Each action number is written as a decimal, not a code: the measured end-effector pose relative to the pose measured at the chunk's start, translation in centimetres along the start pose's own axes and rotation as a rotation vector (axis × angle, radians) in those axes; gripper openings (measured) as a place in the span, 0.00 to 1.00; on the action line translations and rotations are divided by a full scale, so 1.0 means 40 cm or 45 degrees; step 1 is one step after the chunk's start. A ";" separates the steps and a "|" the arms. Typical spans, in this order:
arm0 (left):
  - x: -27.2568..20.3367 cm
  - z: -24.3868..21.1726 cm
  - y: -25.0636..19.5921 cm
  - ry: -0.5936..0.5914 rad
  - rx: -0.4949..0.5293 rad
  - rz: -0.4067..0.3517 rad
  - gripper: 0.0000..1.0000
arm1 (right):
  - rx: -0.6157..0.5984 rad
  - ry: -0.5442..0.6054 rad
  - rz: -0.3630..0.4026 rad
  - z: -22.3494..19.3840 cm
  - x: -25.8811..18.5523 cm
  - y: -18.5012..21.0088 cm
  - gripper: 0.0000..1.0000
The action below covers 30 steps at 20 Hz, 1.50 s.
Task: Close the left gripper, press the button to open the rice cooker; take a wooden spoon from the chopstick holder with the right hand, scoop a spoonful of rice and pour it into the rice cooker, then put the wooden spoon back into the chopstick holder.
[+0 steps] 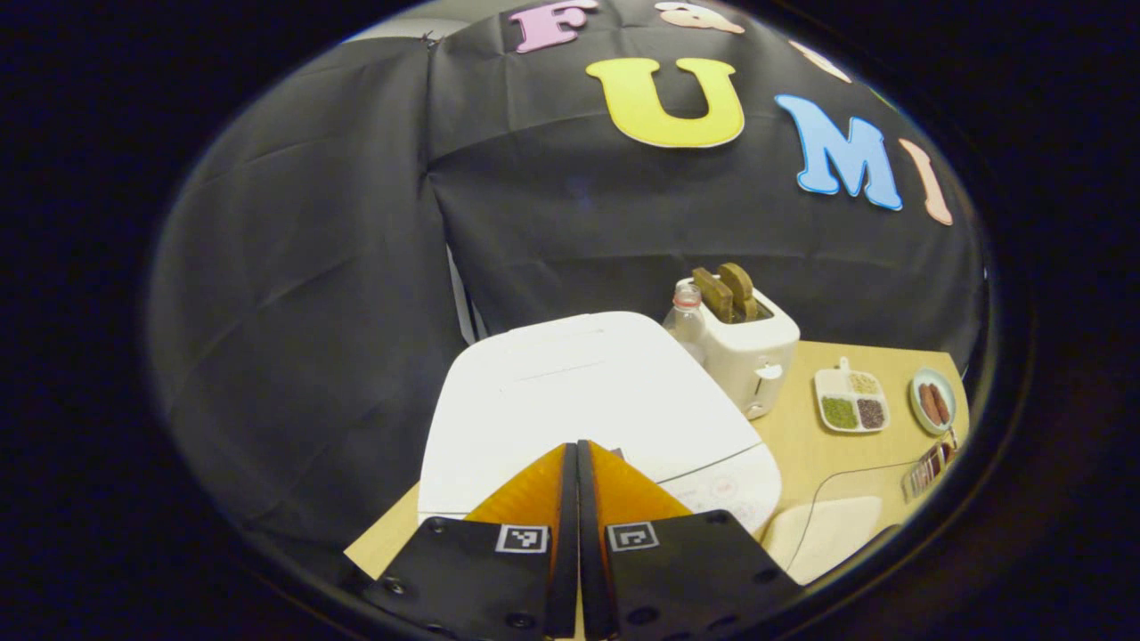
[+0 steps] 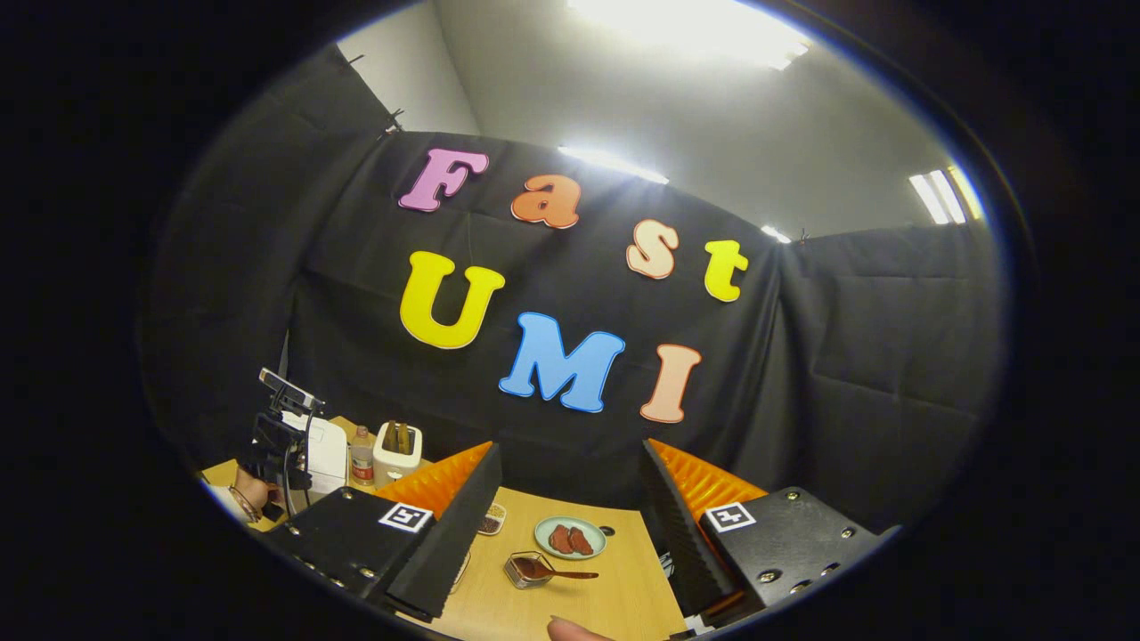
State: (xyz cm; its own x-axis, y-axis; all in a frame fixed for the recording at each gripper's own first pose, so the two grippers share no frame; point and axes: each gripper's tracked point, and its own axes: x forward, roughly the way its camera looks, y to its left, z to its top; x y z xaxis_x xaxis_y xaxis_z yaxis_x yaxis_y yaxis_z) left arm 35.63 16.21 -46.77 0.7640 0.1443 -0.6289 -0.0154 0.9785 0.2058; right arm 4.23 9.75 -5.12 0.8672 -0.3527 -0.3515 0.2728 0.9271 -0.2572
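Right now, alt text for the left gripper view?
The left gripper, fingers shut together, hangs over the closed white rice cooker on a wooden table. Behind the cooker stand a clear bottle and a white toaster; a divided dish of grains lies to the right.

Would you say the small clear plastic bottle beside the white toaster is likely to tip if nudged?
Probably: the small clear plastic bottle stands tall and narrow, so it looks top-heavy. It seems light, likely sliding easily on the smooth wooden table. The white toaster might stop it.

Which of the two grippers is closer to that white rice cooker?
Left. The left gripper hangs shut right over the rice cooker lid. The right gripper is open, farther off across the table.
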 end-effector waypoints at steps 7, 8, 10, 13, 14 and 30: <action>-0.012 0.023 0.003 -0.068 -0.011 0.009 0.11 | 0.028 0.045 0.032 -0.038 -0.013 0.003 0.95; -0.038 0.060 0.016 -0.142 -0.030 0.019 0.13 | 0.029 0.042 0.029 -0.038 -0.016 -0.003 0.95; -0.094 0.135 0.034 -0.291 -0.036 0.048 0.14 | 0.044 0.045 0.025 -0.043 -0.024 -0.011 0.95; -0.142 0.194 0.033 -0.398 -0.035 0.029 0.13 | 0.062 0.047 0.021 -0.051 -0.031 -0.014 0.95; -0.155 0.191 0.034 -0.405 -0.047 0.007 0.15 | 0.055 0.048 0.022 -0.058 -0.035 -0.015 0.95; -0.425 0.132 0.144 -0.387 -0.185 -0.071 0.18 | 0.292 0.174 0.054 -0.197 0.003 -0.021 0.94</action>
State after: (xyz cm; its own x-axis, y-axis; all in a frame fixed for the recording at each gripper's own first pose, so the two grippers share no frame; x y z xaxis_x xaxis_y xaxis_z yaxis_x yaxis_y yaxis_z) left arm 25.97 18.60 -30.94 0.9231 0.0606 -0.3798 -0.0430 0.9976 0.0548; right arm 0.84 7.93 -12.05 0.8198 -0.3126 -0.4798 0.3383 0.9404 -0.0347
